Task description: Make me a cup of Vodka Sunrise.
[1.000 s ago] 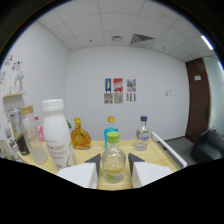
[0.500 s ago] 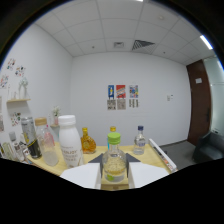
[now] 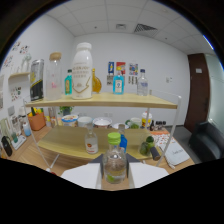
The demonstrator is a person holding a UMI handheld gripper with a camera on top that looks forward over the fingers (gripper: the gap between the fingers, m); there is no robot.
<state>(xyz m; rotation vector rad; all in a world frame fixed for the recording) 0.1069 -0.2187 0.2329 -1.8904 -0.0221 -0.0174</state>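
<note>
1. Tongs (image 3: 115,172) closing on a small clear bottle (image 3: 115,162) with a green cap, both white fingers (image 3: 82,176) pressing against its sides, a little pale liquid showing near its bottom.
2. Holding that bottle upright, apparently lifted off any surface, just in front of a two-level wooden shelf (image 3: 107,100).
3. Sitting on the lower shelf just beyond the fingers: a small bottle with a label (image 3: 90,142), a blue-capped item partly hidden behind the held bottle, a dark green pair of round things (image 3: 146,146), then bowls and cups (image 3: 102,121) further back.
4. Standing on the upper shelf: a tall white bottle (image 3: 82,71), a clear jar (image 3: 54,75), a dark can (image 3: 37,80), a small teal bottle (image 3: 68,82), an amber bottle (image 3: 96,82), a blue-labelled bottle (image 3: 118,84) and a clear water bottle (image 3: 142,83).
5. Lying to the side of the shelf: the counter (image 3: 181,161) carrying a sheet of printed paper (image 3: 171,150), with a dark chair (image 3: 210,142) and a door (image 3: 198,90) beyond.
6. Judging progress: looking early on, one ingredient bottle only just in hand. No serving cup showing near the tongs, no pouring showing; carrying, pouring, and adding the remaining ingredients likely still left.
</note>
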